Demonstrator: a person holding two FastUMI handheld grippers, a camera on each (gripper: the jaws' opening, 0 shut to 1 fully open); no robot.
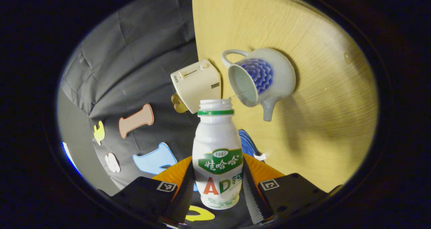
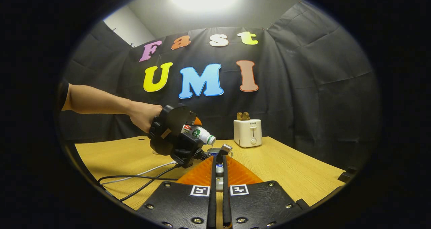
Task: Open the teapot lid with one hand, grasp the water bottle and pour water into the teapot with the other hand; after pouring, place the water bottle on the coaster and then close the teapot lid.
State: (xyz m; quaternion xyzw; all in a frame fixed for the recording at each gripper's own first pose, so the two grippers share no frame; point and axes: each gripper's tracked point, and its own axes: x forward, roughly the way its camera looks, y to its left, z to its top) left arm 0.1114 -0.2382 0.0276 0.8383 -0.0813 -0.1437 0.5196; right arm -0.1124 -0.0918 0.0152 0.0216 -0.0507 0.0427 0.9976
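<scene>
**Bottle tipped over the open teapot**

Left gripper view: the left gripper (image 1: 217, 185) is clenched on the one water bottle (image 1: 218, 155), tilted so its uncapped mouth aims at the open teapot (image 1: 261, 79), one, near the worktop's (image 1: 320, 121) edge beside one toaster (image 1: 197, 84)

Right gripper view: the right gripper (image 2: 219, 175) pinches something small, probably the lid, held clear for pouring; I cannot tell more

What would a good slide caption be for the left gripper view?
The left gripper holds a tilted water bottle, its open mouth toward the lidless teapot on the wooden table.
</scene>
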